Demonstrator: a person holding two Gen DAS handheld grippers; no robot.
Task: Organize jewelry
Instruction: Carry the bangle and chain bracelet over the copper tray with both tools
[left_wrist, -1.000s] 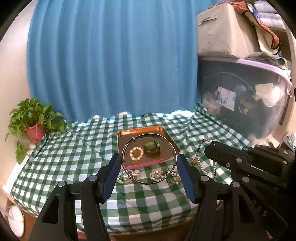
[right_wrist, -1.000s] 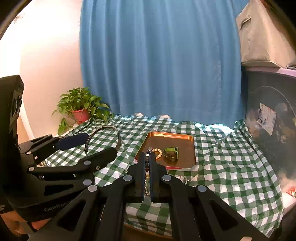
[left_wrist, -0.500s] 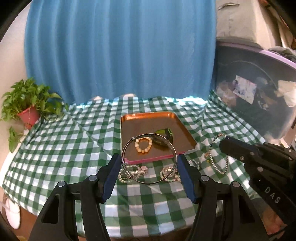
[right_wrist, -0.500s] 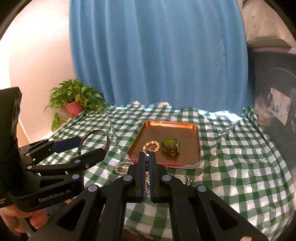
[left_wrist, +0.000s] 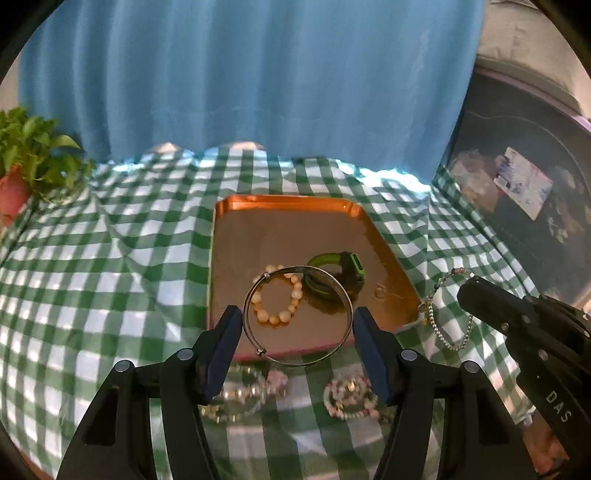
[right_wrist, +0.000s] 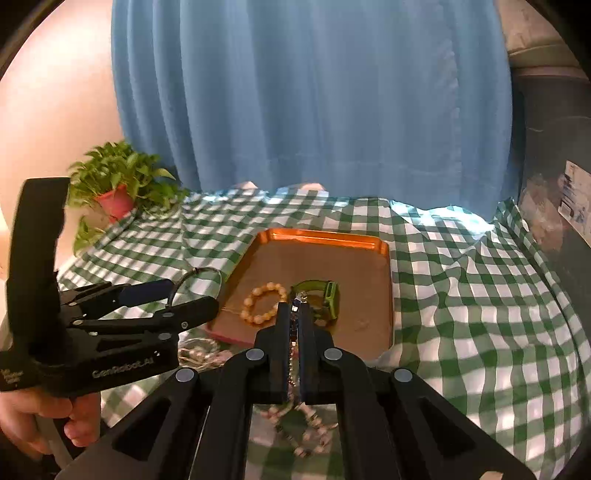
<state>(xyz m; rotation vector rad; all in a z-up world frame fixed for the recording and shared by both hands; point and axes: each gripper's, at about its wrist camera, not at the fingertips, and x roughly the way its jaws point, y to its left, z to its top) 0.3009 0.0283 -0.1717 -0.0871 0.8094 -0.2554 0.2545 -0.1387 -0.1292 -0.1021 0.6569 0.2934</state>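
The silver bangle (left_wrist: 297, 316) was clamped across its width between the blue pads (left_wrist: 370, 356) of my left gripper (left_wrist: 297, 350), hanging in the air above the near edge of the orange tray (left_wrist: 280, 201). My right gripper (right_wrist: 294, 334) was shut tight on a thin beaded chain (left_wrist: 448, 314), which in the left wrist view dangled in a loop over the checked cloth (left_wrist: 110, 258) just beside the tray's right edge. On the tray lay a pale bead bracelet (left_wrist: 277, 299) and, touching it or nearly so, a green-and-black watch (left_wrist: 338, 275); the far half of the tray was bare. Near the front of the cloth, not on the tray, lay two more blurred beaded pieces (left_wrist: 351, 397). I judged the step in hand to be carrying both pieces to the tray. To do it well, I would bring the bangle low over a bare part of the tray and spread the pads only when it was almost flat, since a round hoop let go on edge may roll. The chain I would lower so that it pooled inside the rim, apart from the bracelet, lest they tangle. A potted plant (right_wrist: 118, 184) stood at the far left corner, well apart from the work.
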